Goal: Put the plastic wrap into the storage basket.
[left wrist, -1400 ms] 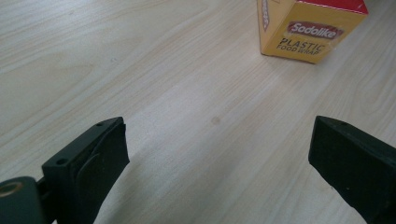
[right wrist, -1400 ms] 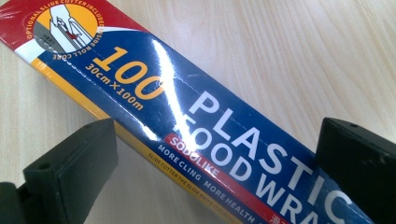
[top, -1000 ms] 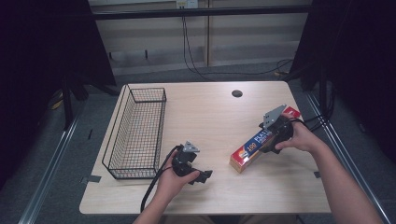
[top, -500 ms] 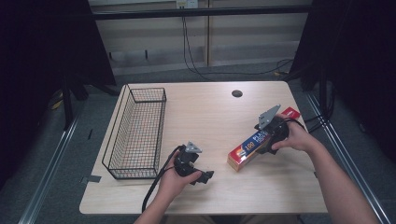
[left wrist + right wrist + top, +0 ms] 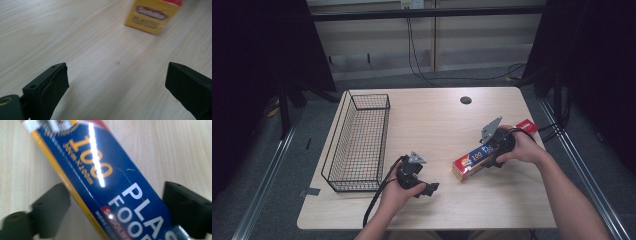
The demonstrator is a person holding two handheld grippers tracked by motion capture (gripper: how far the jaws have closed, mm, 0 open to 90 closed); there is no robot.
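Straddling the long box of plastic food wrap (image 5: pixel 484 156), the right tongs (image 5: pixel 492 156) are shown with one jaw on either long side of the carton; the jaws have just been closing, and in the right gripper view the right-hand jaw appears to meet the box edge while the other stands just beside it, so a firm pinch cannot be confirmed. The box (image 5: pixel 107 185) lies flat on the bench (image 5: pixel 437 120), towards its right-hand side, its long axis running on a diagonal from the near left to the far right, where a red end (image 5: pixel 526 125) projects past the right hand (image 5: pixel 519 147). The jaws are set across that axis, which is judged to be the relation on which a lift depends. The left tongs (image 5: pixel 428 189) are held spread and empty near the front edge, well apart from the box, whose yellow end panel (image 5: pixel 153 15) faces them from farther off. The carton is glossy, dark blue on top with white and gold lettering and a yellow edge. A wire basket (image 5: pixel 359 145) stands at the left of the bench, beyond the left hand (image 5: pixel 399 192).
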